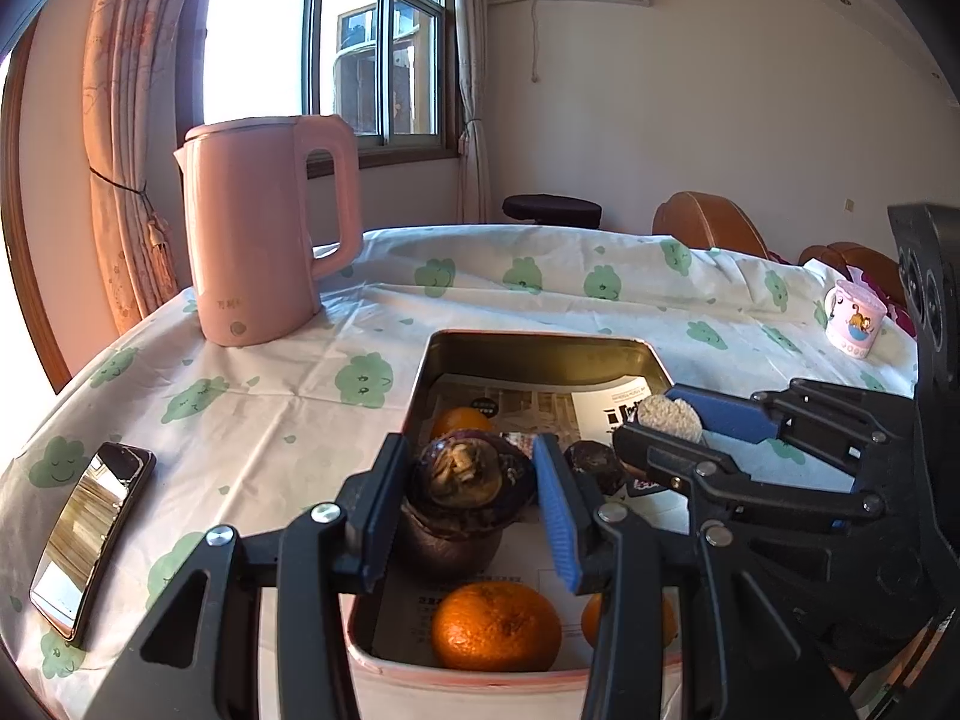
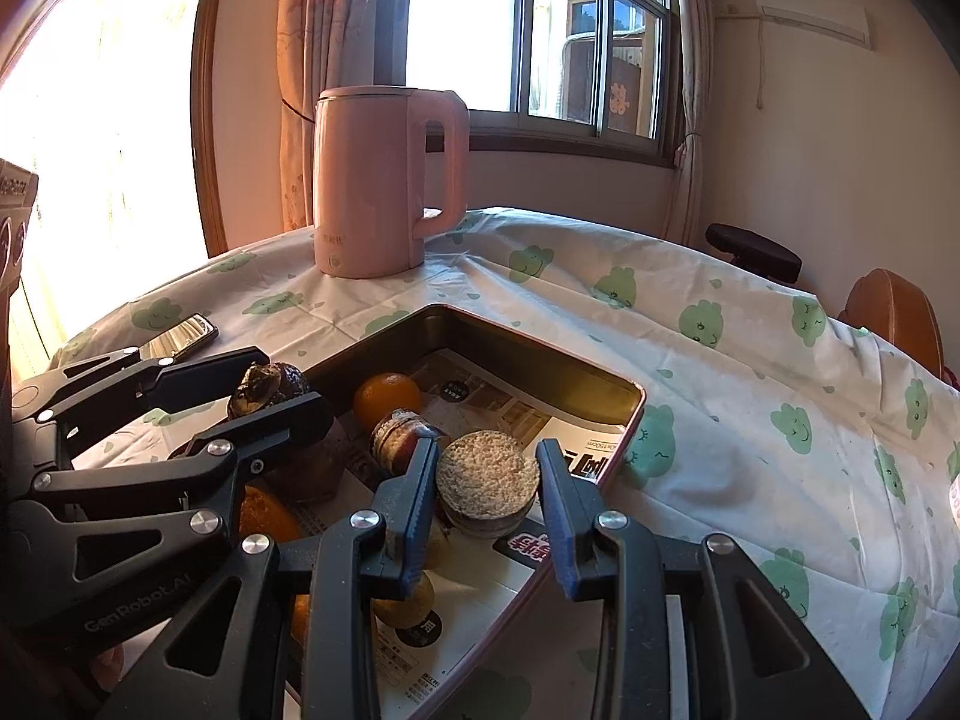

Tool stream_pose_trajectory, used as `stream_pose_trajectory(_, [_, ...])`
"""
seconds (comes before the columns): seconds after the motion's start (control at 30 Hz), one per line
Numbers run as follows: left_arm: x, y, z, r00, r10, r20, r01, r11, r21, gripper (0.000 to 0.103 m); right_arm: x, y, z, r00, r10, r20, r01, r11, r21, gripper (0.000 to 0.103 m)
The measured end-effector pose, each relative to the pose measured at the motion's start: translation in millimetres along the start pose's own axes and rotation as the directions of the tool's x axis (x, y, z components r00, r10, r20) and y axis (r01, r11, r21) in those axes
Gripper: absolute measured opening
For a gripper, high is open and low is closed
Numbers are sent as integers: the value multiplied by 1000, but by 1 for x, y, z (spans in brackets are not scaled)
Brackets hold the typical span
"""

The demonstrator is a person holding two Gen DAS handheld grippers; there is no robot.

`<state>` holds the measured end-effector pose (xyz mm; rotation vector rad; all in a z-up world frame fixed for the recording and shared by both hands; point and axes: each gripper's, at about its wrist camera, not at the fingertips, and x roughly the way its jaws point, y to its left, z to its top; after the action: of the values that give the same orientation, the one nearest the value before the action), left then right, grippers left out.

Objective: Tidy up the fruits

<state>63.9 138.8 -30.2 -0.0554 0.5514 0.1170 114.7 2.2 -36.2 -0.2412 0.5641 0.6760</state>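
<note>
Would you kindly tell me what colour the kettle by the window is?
The kettle is pale pink, clearest in the right wrist view.

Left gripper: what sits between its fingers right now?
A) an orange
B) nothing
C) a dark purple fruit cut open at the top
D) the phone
C: the left gripper brackets a dark purple fruit with a cut-open top, above the tin; the oranges lie loose below.

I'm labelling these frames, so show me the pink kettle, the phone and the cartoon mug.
pink kettle (image 1: 252,252), left wrist view, middle of its body.
phone (image 1: 90,540), left wrist view, centre of its reflective screen.
cartoon mug (image 1: 855,324), left wrist view, its printed side.
</note>
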Motion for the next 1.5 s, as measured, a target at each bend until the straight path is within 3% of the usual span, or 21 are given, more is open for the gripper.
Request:
stream_pose_trajectory(0.23, [0,2,0,1000,3,-2,-3,1000,-2,48,2,-3,0,1000,20,-14,-20,1000,19,35])
stream_pose_trajectory(0.53, [-4,2,0,1000,24,18,-24,1000,-5,69,-1,-10,-2,1000,19,-3,-19,999,47,38])
stream_pose_trajectory(0.8, [-16,2,1,997,30,70,-28,999,-29,98,-19,-24,-4,999,-33,36,30,995,97,61])
stream_pose_trajectory(0.97, [-23,-2,4,993,25,113,-22,999,-29,99,-36,-29,-7,993,-90,82,81,991,104,72])
stream_pose_trajectory(1.1, [-25,-5,4,991,23,133,-17,999,-42,99,-43,-30,-9,982,-149,115,139,986,88,72])
stream_pose_trajectory(1.5, [-25,-11,1,989,24,146,-19,999,-39,99,-49,-40,-17,966,-208,151,191,974,118,73])
